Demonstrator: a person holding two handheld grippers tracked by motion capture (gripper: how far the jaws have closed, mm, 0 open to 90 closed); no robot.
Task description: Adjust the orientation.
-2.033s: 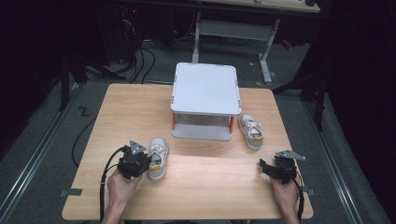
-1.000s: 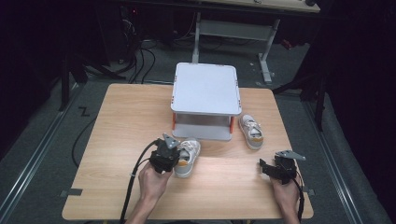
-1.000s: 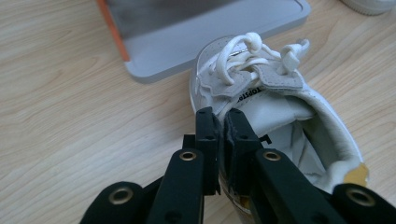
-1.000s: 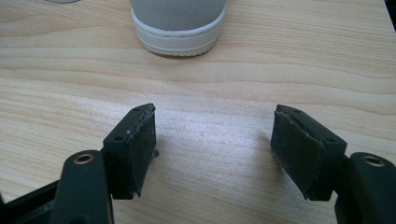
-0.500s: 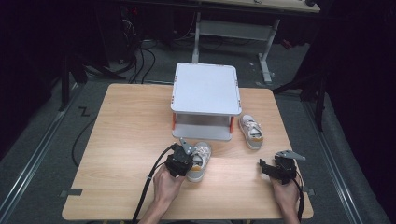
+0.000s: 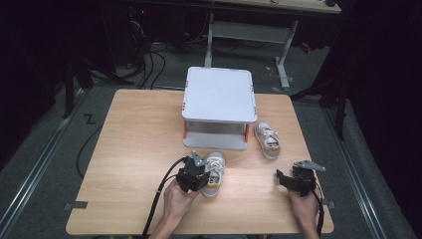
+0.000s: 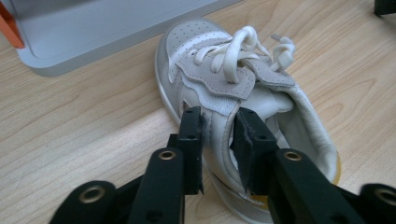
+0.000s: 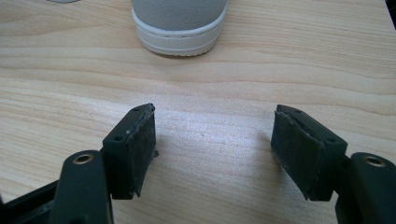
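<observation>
The left tongs point(image 7: 217, 140) stand over the side wall of the near shoe point(image 7: 233, 112), one pad outside the upper and one inside the collar; the jaws have just been opening, and the wall remains between them, apparently touching the pads though no longer firmly clamped. The near shoe lies on the bench point(image 6: 134, 149) just in front of the grey two-tier rack point(image 6: 219, 97), toe toward the rack's base plate. Risk one: if the left tongs are withdrawn before the pads fully clear the soft wall, the rubber facing may drag the collar and pull the near shoe askew or tip it onto its side. Risk two: a forward push while releasing would drive the toe against the rack base and turn the shoe out of line. Risk three: the loose laces point(image 7: 243, 44) lie close ahead of the pads and could snag on them. The right tongs point(image 8: 215, 140) are wide open and empty, resting low over bare bench, with the heel of the far shoe point(image 8: 180, 23) ahead. In the high view the far shoe point(image 6: 267, 140) sits beside the rack's right leg; a hasty reach could knock it against that leg.
</observation>
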